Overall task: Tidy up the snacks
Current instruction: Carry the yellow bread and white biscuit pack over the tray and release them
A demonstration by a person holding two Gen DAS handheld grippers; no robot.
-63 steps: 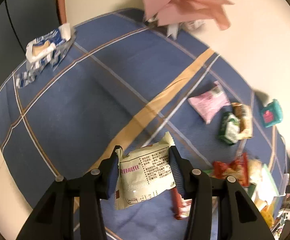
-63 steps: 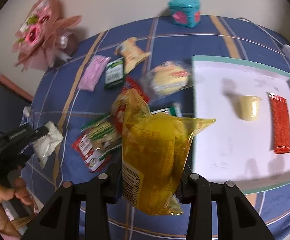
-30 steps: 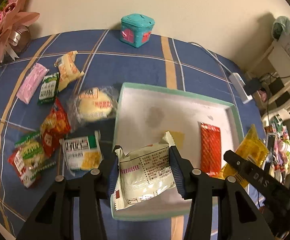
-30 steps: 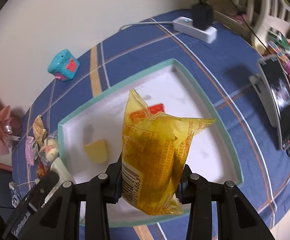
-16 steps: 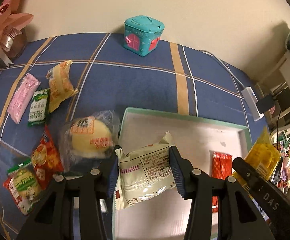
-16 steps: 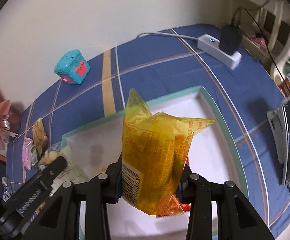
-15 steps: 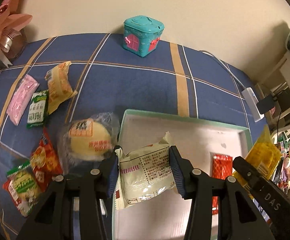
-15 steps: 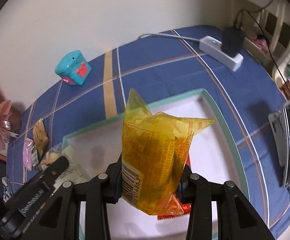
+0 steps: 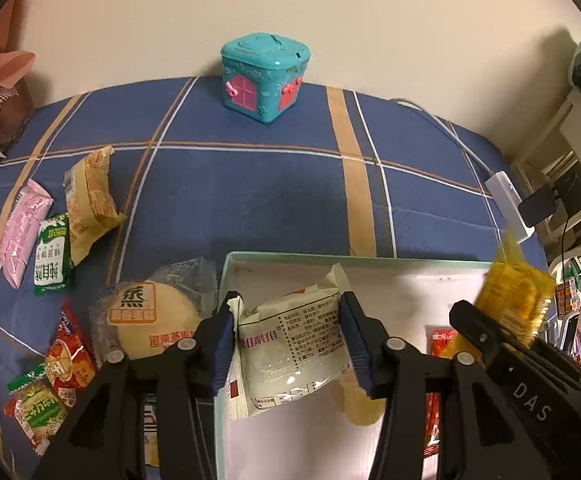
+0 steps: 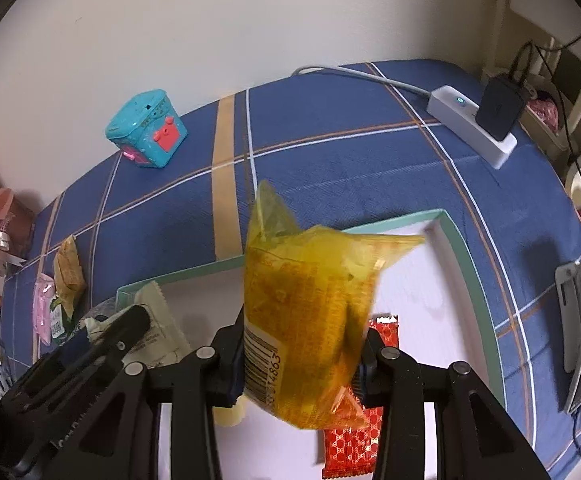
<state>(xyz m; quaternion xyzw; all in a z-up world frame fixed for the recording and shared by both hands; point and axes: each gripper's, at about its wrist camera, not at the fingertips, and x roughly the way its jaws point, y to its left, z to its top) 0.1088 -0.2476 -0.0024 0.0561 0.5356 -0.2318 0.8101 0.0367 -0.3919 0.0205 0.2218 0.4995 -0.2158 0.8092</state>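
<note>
Both jaws are opening over the tray [image 9: 226,268]: left gripper [image 9: 288,346] around the white packet [image 9: 290,344], right gripper [image 10: 304,354] around the yellow bag [image 10: 310,320] — either could snag the tray's rim and land outside.

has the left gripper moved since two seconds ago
Yes. The left gripper, with the white packet, went from the bare blue cloth to above the white tray.
</note>
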